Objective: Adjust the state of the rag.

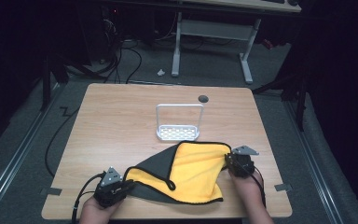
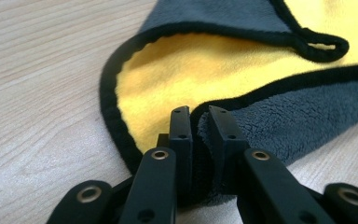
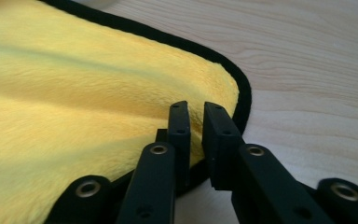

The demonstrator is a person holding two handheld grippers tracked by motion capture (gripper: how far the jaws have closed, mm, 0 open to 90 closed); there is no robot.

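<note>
1. Nearest the person, the left gripper [image 1: 129, 185] sits at the near-left part of the wooden table [image 1: 116, 116], held in a hand [image 1: 94, 212] that enters from the bottom edge.
2. In the left gripper view, the left gripper [image 2: 199, 122] has its jaws drawn nearly together on a black-edged fold of the cloth [image 2: 205, 79], with grey pile pinched between them.
3. The right gripper [image 1: 227, 161] sits at the near-right part of the table, at the cloth's right edge, with a grey plate on top.
4. In the right gripper view, the right gripper [image 3: 196, 119] has its jaws close together, a narrow gap apart, over the yellow corner of the cloth [image 3: 84, 93]; the cloth's edge lies between them.
5. The cloth [image 1: 193, 170] is yellow on 1 face and grey on the other, bound in black. It lies between the 2 grippers, partly folded over, so that a grey band crosses the yellow.
6. Just beyond the cloth, a white wire rack [image 1: 178, 132] with a tall loop handle stands near the table's middle; the cloth's far edge lies at its base.
7. Farther off, a dark round grommet [image 1: 203, 98] is set in the tabletop.
8. Beyond the table, the legs of a white desk [image 1: 214, 32] stand on grey floor.
</note>
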